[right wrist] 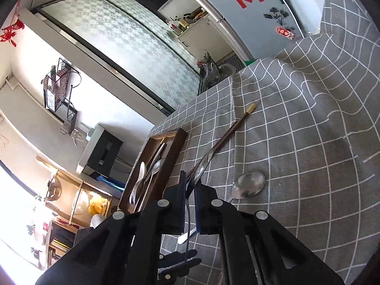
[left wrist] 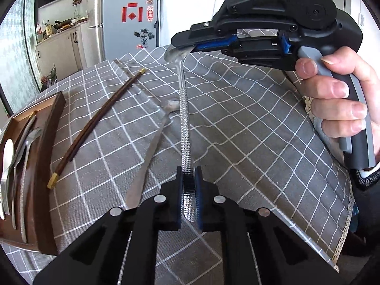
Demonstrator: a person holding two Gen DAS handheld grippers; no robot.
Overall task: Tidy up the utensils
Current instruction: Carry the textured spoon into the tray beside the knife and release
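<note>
A textured steel spoon [left wrist: 184, 118] is held above the checked tablecloth. My left gripper [left wrist: 189, 185] is shut on its handle end. My right gripper [left wrist: 182, 46] is shut on its bowl, seen from the side in the left wrist view. In the right wrist view the right gripper [right wrist: 190, 190] pinches the spoon bowl [right wrist: 200, 168] edge-on. A second plain spoon [right wrist: 249, 185] lies on the cloth, also in the left wrist view [left wrist: 152, 152]. Dark chopsticks with gold tips [left wrist: 95, 123] lie on the cloth. A brown wooden tray [left wrist: 45, 166] at left holds several utensils.
A grey fridge [left wrist: 128, 16] and kitchen counter stand behind the table. The tablecloth [left wrist: 249, 130] is wrinkled, with a lace edge at right. The tray also shows in the right wrist view [right wrist: 175, 152] near the table's edge.
</note>
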